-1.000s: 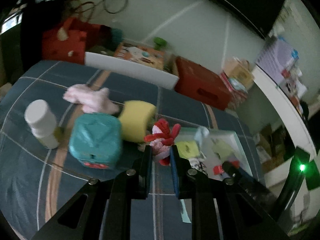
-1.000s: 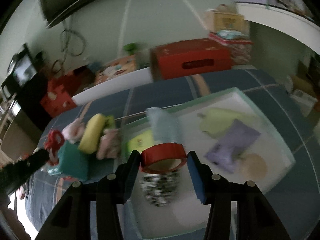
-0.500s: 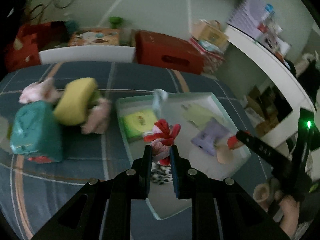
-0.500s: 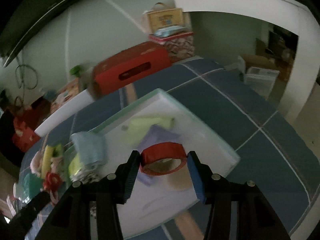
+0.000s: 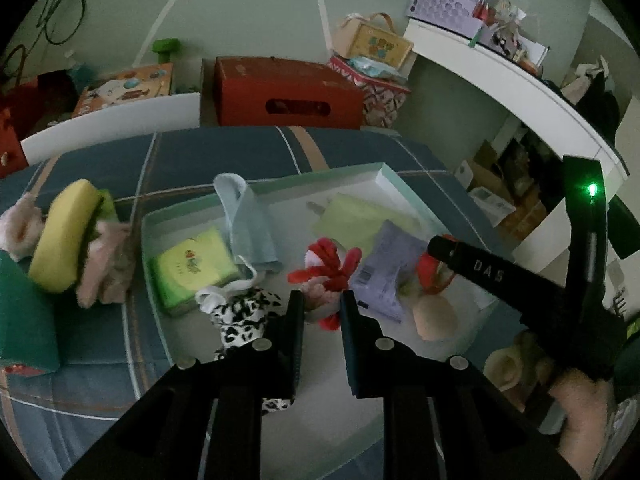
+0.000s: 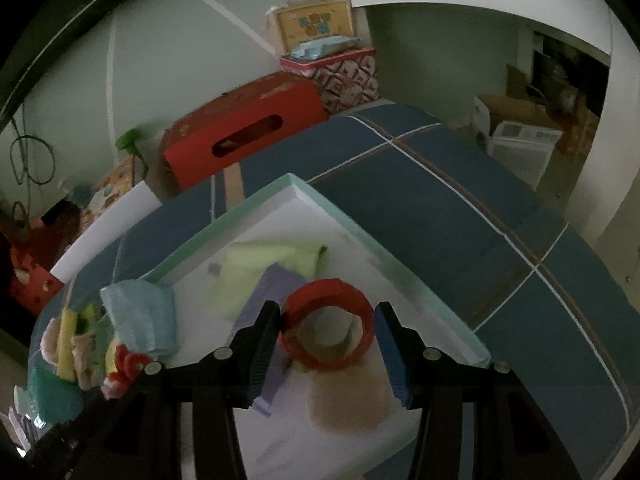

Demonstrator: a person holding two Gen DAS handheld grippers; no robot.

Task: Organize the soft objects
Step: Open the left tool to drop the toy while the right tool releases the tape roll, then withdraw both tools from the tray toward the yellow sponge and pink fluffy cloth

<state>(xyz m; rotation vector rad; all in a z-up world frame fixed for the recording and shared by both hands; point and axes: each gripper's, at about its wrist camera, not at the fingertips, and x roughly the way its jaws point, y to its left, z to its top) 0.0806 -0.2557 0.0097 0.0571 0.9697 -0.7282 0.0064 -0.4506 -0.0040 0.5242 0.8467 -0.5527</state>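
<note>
Item, placing step: we carry two soft pieces over the white tray on the blue plaid bedspread; the tray already holds a lime pack, a pale blue cloth and a lilac pouch; our right gripper clamps a red ring; our left gripper pinches a red-and-pink plush; next, we judge, lower onto bare tray floor and release. Beyond: white shelf, red box.
</note>
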